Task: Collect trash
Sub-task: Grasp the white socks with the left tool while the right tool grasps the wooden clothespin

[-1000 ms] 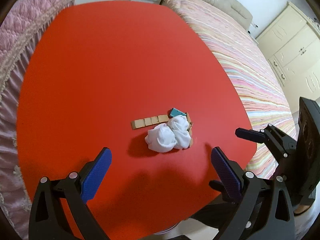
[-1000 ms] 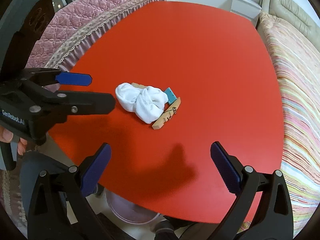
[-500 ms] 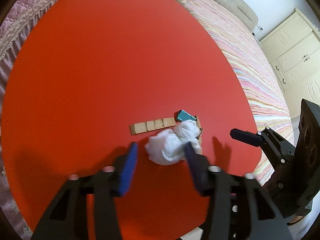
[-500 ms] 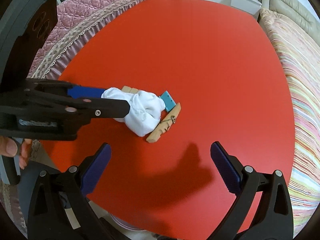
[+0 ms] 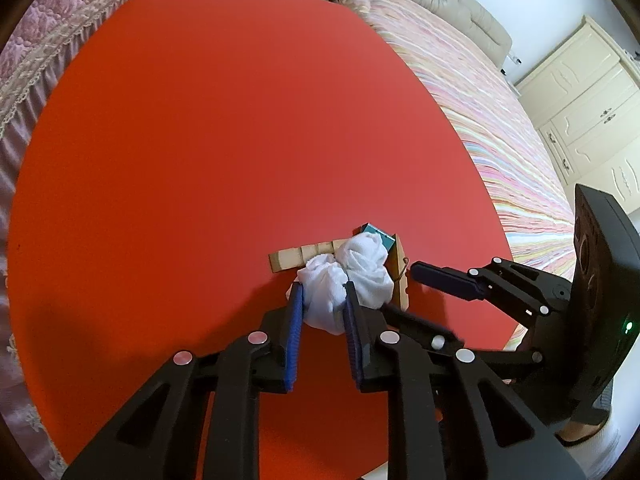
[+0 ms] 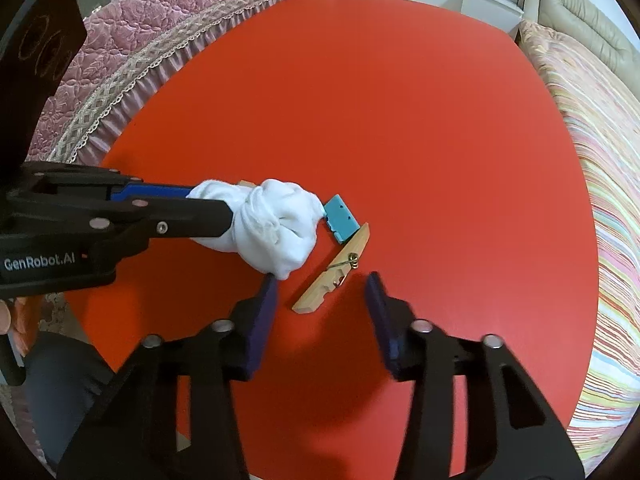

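Note:
A small trash pile lies near the front edge of the red table (image 5: 200, 140): a crumpled white tissue wad (image 5: 364, 264), a teal block (image 5: 378, 236), a wooden clothespin (image 6: 332, 276) and a segmented wooden strip (image 5: 296, 258). My left gripper (image 5: 322, 292) is closing, and its blue pads press on the near lobe of the wad (image 6: 280, 232). My right gripper (image 6: 322, 280) is also closing. The clothespin lies between its fingers, and neither pad touches it. In the left wrist view the right gripper (image 5: 400, 290) comes in from the right beside the clothespin (image 5: 400, 276).
A pink quilted bedspread (image 5: 48, 20) borders the table on the left and a striped bedspread (image 5: 500, 140) on the right. A cream wardrobe (image 5: 592, 112) stands at the far right. A person's hand (image 6: 4, 316) holds the left gripper's handle.
Both grippers came in closer to the pile. The left jaws went from wide open to pinching the white wad. The right jaws narrowed around the clothespin.

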`<state>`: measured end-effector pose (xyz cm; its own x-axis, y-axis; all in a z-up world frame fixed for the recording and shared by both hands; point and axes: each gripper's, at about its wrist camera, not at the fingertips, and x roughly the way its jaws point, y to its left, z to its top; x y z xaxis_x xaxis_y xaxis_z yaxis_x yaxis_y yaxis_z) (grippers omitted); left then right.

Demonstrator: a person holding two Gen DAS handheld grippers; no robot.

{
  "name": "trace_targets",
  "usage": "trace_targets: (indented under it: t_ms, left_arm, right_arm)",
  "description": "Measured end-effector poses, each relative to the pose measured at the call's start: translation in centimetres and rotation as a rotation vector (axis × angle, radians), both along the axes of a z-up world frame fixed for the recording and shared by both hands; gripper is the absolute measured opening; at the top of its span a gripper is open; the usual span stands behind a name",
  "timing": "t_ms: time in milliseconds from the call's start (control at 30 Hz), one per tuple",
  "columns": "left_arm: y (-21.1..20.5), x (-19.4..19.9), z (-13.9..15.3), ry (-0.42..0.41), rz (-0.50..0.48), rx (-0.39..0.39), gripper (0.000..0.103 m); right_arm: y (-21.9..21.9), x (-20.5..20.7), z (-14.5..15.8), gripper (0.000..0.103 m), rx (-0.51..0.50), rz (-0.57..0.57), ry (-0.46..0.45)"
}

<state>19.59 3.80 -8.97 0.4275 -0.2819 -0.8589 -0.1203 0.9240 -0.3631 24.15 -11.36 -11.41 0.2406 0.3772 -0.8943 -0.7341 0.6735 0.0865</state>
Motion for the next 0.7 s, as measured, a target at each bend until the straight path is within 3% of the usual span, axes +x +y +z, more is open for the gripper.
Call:
trace_targets:
  t_ms: [200, 700]
  left_arm:
    - [-0.1, 0.0, 0.1, -0.013, -0.011, 0.02, 0.018]
    - [-3.0, -1.7, 2.0, -0.079, -0.051, 0.12, 0.017]
  right_arm:
    - [-0.4, 0.2, 0.1, 0.006, -0.021, -0.015, -0.005]
    - [-2.3, -1.4, 2.5, 0.006, 0.014, -0.03, -0.027]
